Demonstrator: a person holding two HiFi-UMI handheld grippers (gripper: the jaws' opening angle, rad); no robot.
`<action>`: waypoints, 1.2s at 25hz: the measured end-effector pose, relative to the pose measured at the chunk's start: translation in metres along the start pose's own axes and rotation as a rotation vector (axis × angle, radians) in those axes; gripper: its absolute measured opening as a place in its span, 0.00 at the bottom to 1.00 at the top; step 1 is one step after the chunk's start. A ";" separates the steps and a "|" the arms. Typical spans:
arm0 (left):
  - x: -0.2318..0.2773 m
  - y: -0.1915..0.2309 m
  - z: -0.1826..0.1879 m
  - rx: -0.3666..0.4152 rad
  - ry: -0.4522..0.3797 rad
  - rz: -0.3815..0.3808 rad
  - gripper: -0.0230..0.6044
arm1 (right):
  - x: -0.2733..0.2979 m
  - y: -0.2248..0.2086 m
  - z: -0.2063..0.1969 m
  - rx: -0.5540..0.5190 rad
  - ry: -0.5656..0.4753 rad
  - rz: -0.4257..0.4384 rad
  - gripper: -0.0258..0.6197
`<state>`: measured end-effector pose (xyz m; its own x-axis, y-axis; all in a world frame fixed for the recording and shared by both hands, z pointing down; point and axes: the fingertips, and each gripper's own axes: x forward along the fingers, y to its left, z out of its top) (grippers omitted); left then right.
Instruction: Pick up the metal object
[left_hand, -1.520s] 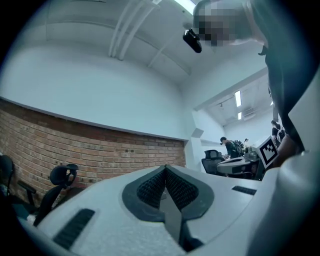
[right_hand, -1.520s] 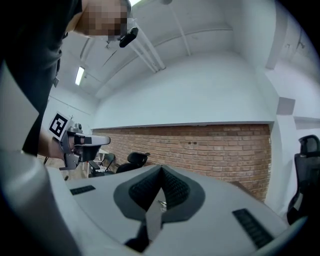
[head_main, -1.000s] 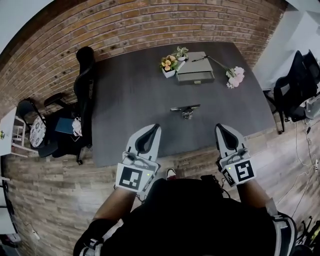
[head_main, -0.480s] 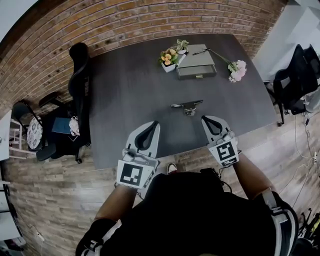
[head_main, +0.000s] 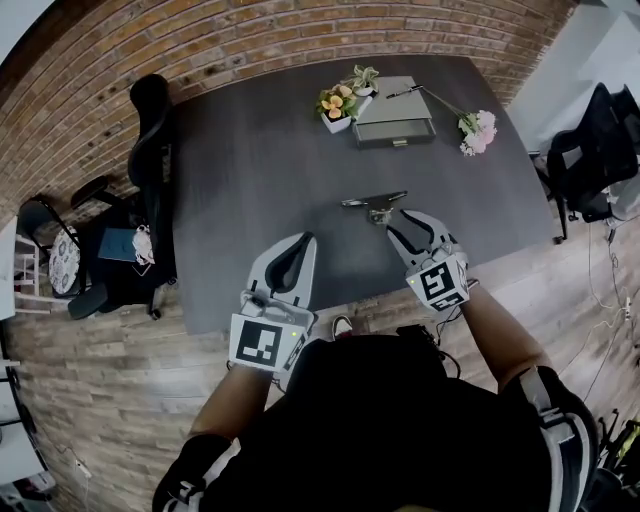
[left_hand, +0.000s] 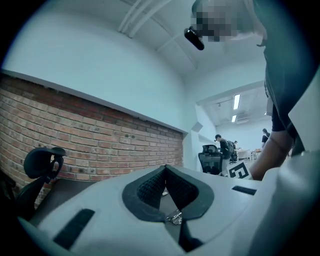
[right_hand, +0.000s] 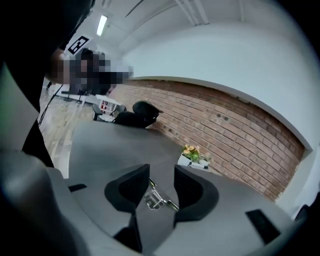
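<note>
One slim silver metal object (head_main: 373, 204) lies on the dark grey tabletop (head_main: 250, 170), ungripped. The right gripper (head_main: 404, 222), held back a second ago, is now brought up to it, jaws opening, object framed between them. The left gripper (head_main: 303, 243) is closed, empty. Yellow flowers (head_main: 333, 101) are contained in a white pot (head_main: 340, 122).

open tabletop (head_main: 260, 180) around metal object (head_main: 372, 203), box (head_main: 395, 125) beyond
</note>
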<state>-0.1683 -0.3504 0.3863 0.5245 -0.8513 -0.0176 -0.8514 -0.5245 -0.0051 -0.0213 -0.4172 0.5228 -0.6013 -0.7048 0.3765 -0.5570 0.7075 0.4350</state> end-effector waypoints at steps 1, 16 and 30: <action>0.000 0.001 0.000 0.000 -0.002 0.003 0.05 | 0.007 0.001 -0.007 -0.039 0.027 0.017 0.29; 0.002 0.014 0.003 -0.013 0.039 0.054 0.05 | 0.094 0.017 -0.100 -0.476 0.336 0.242 0.31; -0.011 0.013 0.003 0.013 0.076 0.078 0.05 | 0.116 0.012 -0.124 -0.547 0.411 0.254 0.23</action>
<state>-0.1850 -0.3475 0.3832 0.4550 -0.8886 0.0578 -0.8894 -0.4567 -0.0193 -0.0267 -0.4967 0.6735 -0.3499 -0.5610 0.7502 0.0018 0.8005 0.5994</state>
